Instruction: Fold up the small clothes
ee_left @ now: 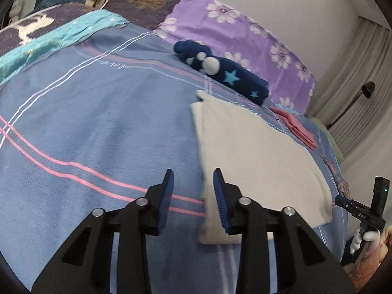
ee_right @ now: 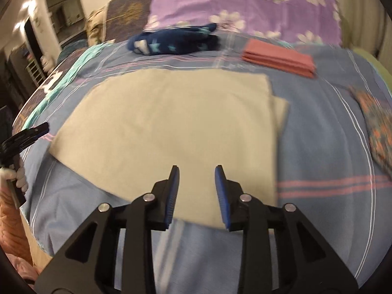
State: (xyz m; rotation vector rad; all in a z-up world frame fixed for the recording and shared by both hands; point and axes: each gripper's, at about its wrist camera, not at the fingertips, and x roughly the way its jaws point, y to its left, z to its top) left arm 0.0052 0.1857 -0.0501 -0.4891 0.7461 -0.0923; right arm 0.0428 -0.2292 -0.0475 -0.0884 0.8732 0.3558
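Poised above a blue striped bedspread [ee_right: 318,127], both sets of jaws apart and gripping nothing: right gripper [ee_right: 197,171] over the near edge of a cream cloth [ee_right: 171,117], left gripper [ee_left: 193,174] at that cloth's side edge. Cream cloth spread flat mid-bed. Beyond it, folded pink cloth [ee_right: 279,60] and rumpled navy star-print garment [ee_right: 174,40]. Farthest, purple floral pillow [ee_right: 245,2] against the wall.
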